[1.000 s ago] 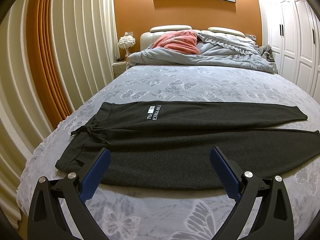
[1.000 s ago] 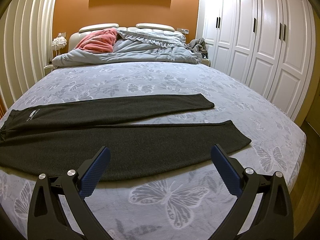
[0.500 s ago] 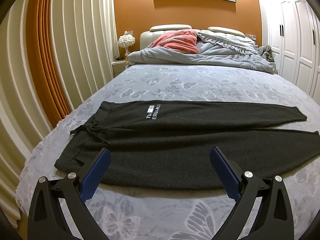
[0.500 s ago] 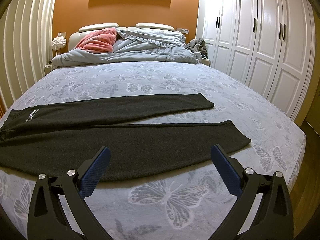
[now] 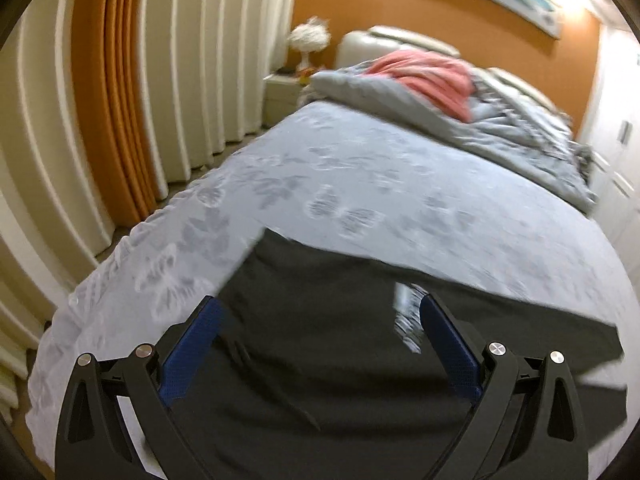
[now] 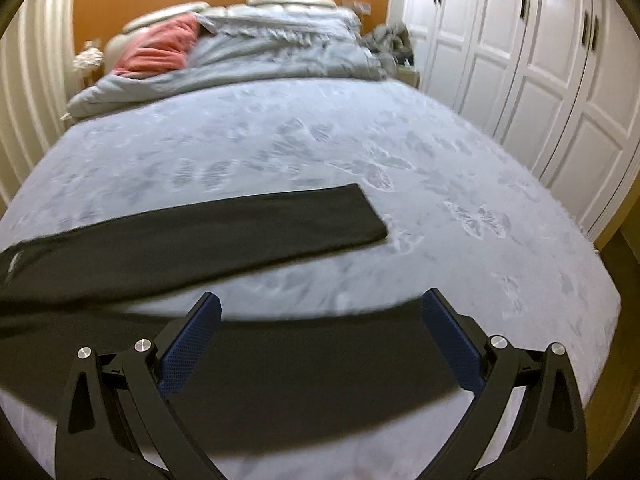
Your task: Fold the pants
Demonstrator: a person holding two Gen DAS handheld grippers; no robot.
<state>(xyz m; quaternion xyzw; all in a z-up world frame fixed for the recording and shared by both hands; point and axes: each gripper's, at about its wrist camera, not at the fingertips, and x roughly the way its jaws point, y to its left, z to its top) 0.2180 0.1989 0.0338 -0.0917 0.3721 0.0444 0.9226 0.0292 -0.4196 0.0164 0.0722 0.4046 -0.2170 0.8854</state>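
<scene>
Dark grey pants [image 5: 320, 344] lie flat across the foot of the bed. In the left wrist view I see the waist end with a blurred white label [image 5: 406, 320]. My left gripper [image 5: 318, 308] is open, just above the waist area. In the right wrist view the far leg [image 6: 208, 236] and the near leg [image 6: 312, 364] lie apart. My right gripper [image 6: 320, 304] is open over the near leg close to its cuff, empty.
The bed [image 6: 360, 140] has a grey butterfly cover. A grey duvet [image 6: 256, 52] and pink blanket [image 5: 428, 76] are piled at the head. Curtains [image 5: 100, 100] and a nightstand [image 5: 280, 92] stand left; white wardrobes [image 6: 540, 80] stand right.
Both grippers have moved forward and down toward the pants, which now fill the space between the fingers. The left view has tilted. Both views are motion-blurred. The pants lie unchanged.
</scene>
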